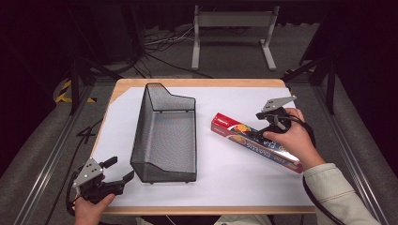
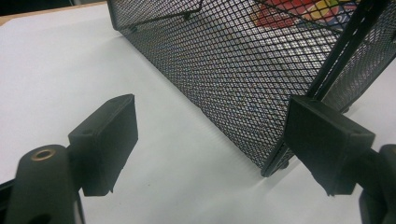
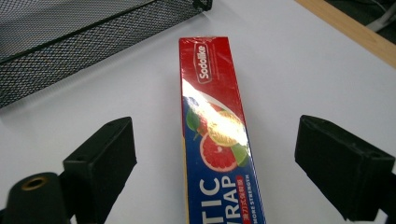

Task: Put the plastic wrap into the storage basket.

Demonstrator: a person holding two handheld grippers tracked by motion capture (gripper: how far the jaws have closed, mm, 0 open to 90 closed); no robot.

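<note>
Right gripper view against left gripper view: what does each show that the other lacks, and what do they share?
Right gripper view: the plastic wrap box plainly, with its Sodolike label and fruit picture, lying between the open right tool, plus the table's wooden edge. Left gripper view: the open left tool at the mesh basket's near corner, the box just colour through mesh. Shared: basket and white sheet.

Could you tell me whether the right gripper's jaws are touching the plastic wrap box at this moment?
Apart. In the right gripper view, the right gripper stands open, white table showing between each jaw and the plastic wrap box lying between them.
</note>
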